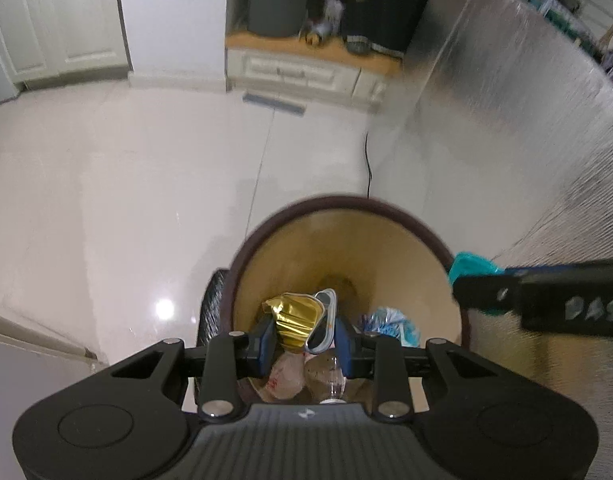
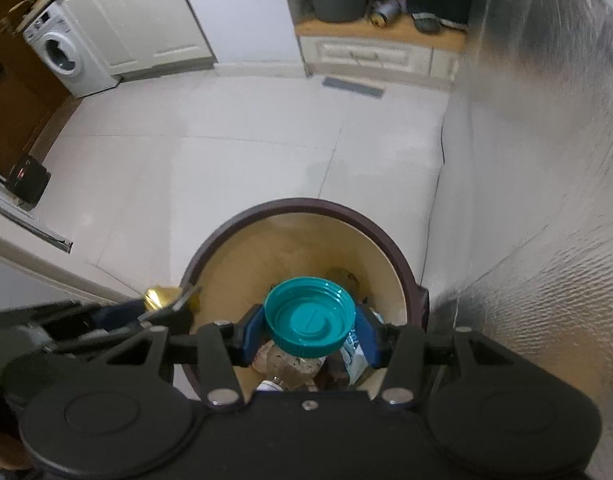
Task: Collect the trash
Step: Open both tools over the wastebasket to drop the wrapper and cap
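The left tongs (image 1: 304, 334) are clamped on a crumpled gold foil wrapper (image 1: 294, 320), with a flattened piece of pale grey-rimmed packaging (image 1: 326, 316) pinched alongside it between the blue pads (image 1: 266, 340). They hang tilted downward over the open mouth of a round bin (image 1: 386, 210) that has a dark brown rim and a tan inner wall. Directly under these tongs, inside the bin, lie a clear plastic bottle (image 1: 330, 380) and a pale crumpled wrapper (image 1: 284, 374); a blue-and-white plastic bag (image 1: 390, 320) sits a little to their right.

The right tongs (image 2: 309, 334) grip a teal screw-on lid (image 2: 308, 316) by its ribbed edge, hollow side facing the camera, and it too is held above the bin's mouth (image 2: 306, 204). In the right wrist view the left tongs with the gold wrapper (image 2: 158, 296) appear just to the left, over the bin's rim. In the left wrist view the right tongs (image 1: 546, 296) reach in from the right edge, with a sliver of the teal lid (image 1: 470, 264) showing behind them.

The bin stands on a white tiled floor (image 2: 226, 140), close beside a silvery textured panel (image 2: 546, 160) to the right of both tongs.
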The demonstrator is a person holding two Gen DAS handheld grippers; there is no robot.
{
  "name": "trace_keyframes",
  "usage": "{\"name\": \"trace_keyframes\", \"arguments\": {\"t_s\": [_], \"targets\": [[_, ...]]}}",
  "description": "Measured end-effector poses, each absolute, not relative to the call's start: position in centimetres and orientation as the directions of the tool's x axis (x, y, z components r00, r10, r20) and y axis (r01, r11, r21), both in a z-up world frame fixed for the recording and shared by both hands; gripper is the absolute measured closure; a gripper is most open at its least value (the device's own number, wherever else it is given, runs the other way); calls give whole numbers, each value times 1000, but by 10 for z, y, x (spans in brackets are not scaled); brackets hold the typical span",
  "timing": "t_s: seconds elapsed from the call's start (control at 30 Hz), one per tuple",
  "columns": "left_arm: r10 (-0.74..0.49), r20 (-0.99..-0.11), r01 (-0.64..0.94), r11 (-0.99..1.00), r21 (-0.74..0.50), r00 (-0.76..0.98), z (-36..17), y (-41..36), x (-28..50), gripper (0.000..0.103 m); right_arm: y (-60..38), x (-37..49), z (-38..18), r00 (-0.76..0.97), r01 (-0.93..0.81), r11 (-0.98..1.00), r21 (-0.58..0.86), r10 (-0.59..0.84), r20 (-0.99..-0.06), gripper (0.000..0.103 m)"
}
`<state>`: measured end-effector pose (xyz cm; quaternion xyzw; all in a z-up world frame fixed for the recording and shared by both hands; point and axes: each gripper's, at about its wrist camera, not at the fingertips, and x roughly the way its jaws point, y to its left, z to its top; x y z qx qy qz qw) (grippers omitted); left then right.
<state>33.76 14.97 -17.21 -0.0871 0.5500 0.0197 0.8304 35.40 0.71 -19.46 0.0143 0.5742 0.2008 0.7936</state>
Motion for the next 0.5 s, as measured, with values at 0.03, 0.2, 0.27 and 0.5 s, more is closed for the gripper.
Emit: {"name": "trace_keyframes", "arguments": {"t_s": [0.03, 0.2, 0.27, 0.5], "targets": [[-62, -922, -129, 984, -120, 382, -178, 148, 340, 70, 6, 357, -197, 252, -294, 919, 263, 339, -906, 53], [-51, -945, -132, 986, -99, 322, -202, 149, 349, 68, 8, 370, -200, 240, -297, 910, 290, 365, -900, 53], [-44, -952, -141, 986, -90, 302, -210, 151, 348, 59, 12, 373, -202, 236, -305, 906, 294, 371, -898, 53], [-26, -964, -138, 988, -65, 265, -221, 151, 353, 47, 33, 385, -211, 206, -345, 889, 300, 384, -900, 53]]}}
